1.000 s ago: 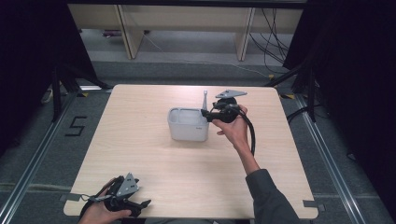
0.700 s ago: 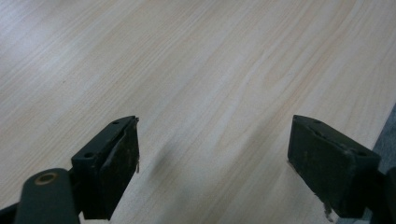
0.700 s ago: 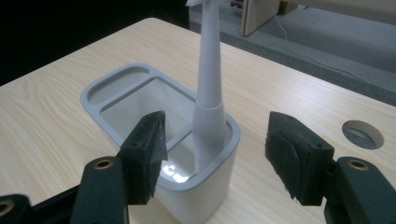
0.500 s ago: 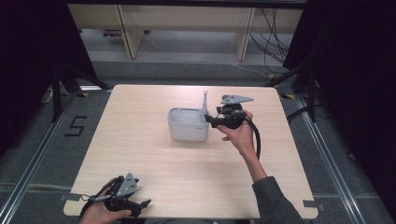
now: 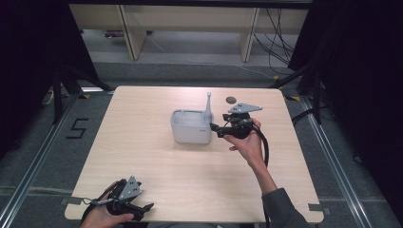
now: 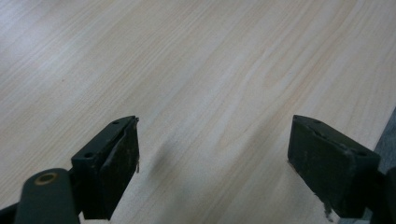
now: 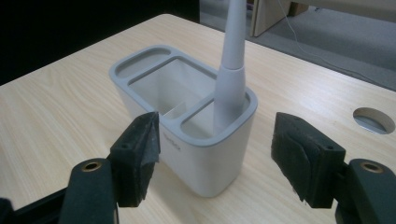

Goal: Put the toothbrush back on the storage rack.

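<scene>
The white caddy (image 5: pixel 191 127) stands upright near the middle of your table (image 5: pixel 142 156), a little toward the far edge. Its grey rim frames three compartments: a narrow slot along one end, a large well in the middle, and a smaller pocket at the end nearest your right hand. A grey tapered handle (image 5: pixel 208 107) rises from that smaller pocket, leaning slightly; what lies at its lower end is hidden inside.

Your right claw (image 5: pixel 214 128) sits just beside the caddy's right end, pointing at it. In the right gripper view the caddy (image 7: pixel 187 116) lies ahead of the parted jaws, the handle (image 7: pixel 231 70) standing between them farther off, and neither pad touches anything: this claw is open and empty.

Behind your right hand, a small round hole (image 5: pixel 231 99) shows in the table near the far edge.

Your left claw (image 5: pixel 145 209) rests at the near left corner, well apart from the caddy. In the left gripper view its jaws are spread wide over bare wood (image 6: pixel 210 84), holding nothing.
</scene>
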The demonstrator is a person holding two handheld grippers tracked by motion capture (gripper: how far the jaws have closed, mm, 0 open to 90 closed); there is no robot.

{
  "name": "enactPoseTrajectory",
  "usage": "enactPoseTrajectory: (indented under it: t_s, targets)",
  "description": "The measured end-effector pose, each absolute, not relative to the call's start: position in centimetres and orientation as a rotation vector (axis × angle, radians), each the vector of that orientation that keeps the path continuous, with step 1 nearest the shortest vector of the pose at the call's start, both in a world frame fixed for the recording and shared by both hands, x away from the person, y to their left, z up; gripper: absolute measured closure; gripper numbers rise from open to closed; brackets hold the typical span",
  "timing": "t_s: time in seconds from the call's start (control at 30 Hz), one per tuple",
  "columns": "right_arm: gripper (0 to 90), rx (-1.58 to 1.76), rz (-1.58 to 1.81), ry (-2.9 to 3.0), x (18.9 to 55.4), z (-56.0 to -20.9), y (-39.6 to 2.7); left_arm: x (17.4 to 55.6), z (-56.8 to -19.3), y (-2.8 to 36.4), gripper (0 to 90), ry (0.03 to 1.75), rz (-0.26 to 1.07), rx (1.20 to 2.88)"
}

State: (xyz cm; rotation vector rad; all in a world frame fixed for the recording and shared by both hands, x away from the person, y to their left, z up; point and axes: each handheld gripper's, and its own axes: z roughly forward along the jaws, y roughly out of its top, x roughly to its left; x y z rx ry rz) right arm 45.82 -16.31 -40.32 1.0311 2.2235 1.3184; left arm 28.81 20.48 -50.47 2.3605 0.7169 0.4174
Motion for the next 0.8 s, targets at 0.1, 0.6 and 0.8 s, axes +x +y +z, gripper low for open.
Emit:
enactPoseTrajectory:
  t_s: [0.1, 0.6, 0.8]
  targets:
    - [33.2, 1.021, 1.327, 2.232, 45.5, -40.5, -16.3, 28.8, -50.5, 20.5, 16.4, 0.722, 0.421, 2.369]
    - [31.3, 1.034, 1.297, 2.267, 44.8, -41.3, -16.3, 28.7, -50.4, 20.5, 16.4, 0.723, 0.413, 2.354]
    - [29.2, 0.994, 1.294, 2.272, 44.5, -41.4, -16.5, 28.8, -50.3, 20.5, 16.4, 0.720, 0.409, 2.356]
